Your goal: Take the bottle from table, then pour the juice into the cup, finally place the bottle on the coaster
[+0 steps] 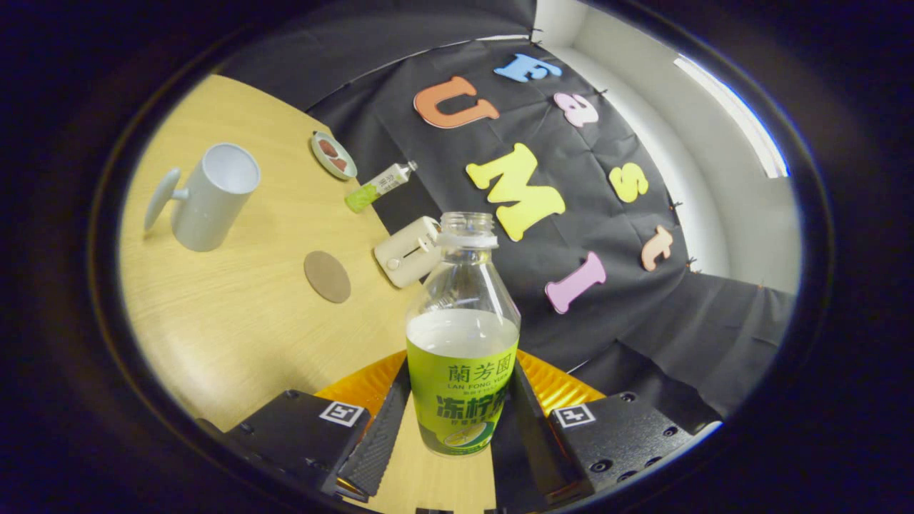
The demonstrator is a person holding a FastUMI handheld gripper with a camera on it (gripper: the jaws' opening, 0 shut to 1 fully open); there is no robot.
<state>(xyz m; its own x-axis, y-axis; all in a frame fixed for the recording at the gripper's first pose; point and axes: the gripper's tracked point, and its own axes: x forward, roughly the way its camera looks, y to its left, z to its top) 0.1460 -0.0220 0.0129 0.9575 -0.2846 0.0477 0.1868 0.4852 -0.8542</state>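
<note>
The claw (460, 435) is clamped on the bottle (463, 343), both fingers pressing its green label. The bottle is clear plastic, uncapped, holding pale juice up to the label's top. Beyond it on the desk (235, 321) lie the round brown coaster (327, 276) and the white cup (212, 196).

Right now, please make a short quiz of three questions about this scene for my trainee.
1. True or false: the bottle has its cap on.
2. What do the gripper fingers press on?
3. The coaster lies: A) under the cup; B) bare on the table, between cup and bottle; C) on the small dish.

Key: 1 false; 2 the bottle; 3 B.
</note>
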